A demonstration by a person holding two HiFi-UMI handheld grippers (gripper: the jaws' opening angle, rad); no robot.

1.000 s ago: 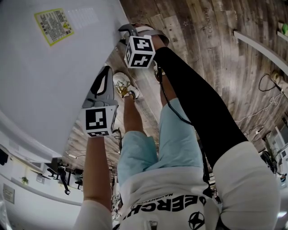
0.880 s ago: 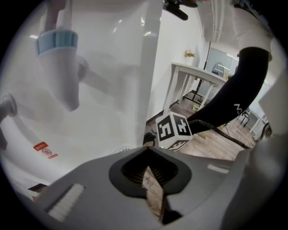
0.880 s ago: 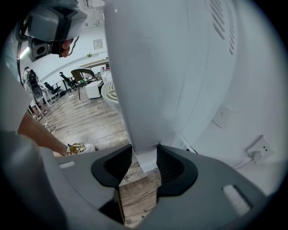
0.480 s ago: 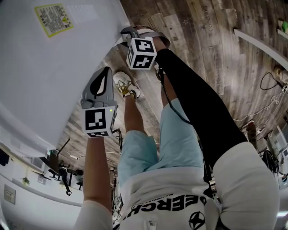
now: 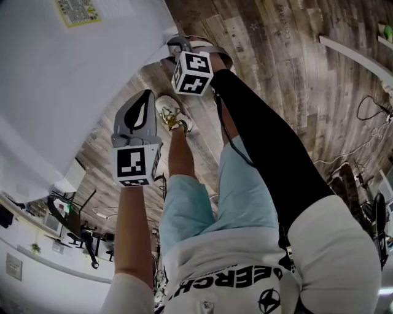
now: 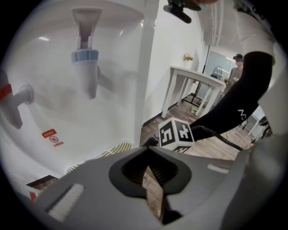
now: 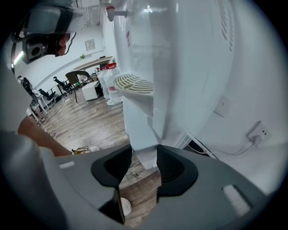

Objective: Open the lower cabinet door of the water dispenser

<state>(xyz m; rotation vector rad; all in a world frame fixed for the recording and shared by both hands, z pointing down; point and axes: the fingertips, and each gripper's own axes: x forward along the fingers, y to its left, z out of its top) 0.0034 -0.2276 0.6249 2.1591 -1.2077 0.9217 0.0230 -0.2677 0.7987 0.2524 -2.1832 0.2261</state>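
The cabinet door [image 7: 139, 123] is the narrow white panel that runs down below the drip tray [image 7: 132, 84] at the front of the water dispenser [image 7: 198, 67]. In the right gripper view its lower end sits between the jaws of my right tool [image 7: 143, 158], and the jaws are closed on that end from both sides. Past the panel's tip I see only wooden floor [image 7: 90, 121] between the jaws.

From the head view, my right tool [image 5: 177, 45] is low at the corner of the dispenser's [image 5: 73, 92] white body, close above the floor [image 5: 276, 61], with its marker cube [image 5: 192, 72] facing up at me.

My left tool [image 5: 146, 98] is nearer to me, just beside the dispenser's white wall, and it points steeply down. In the left gripper view its [image 6: 147, 167] jaws are pressed together with nothing held. Only a thin sliver of floorboard shows where they meet.

Ahead of that tool, the left gripper view shows the upper front of the dispenser: a blue tap [image 6: 84, 67], a red tap [image 6: 10, 104] at the left edge, and the ribbed drip tray [image 6: 96, 157] below them. The right tool's cube [image 6: 176, 134] shows just beyond the tray.

My shoe [image 5: 170, 114] stands on the floorboards between the two tools. A yellow sticker [image 5: 77, 10] sits on the dispenser's body at the top of the head view. On the wall behind the dispenser there is a socket [image 7: 260, 133] with a plug in it.
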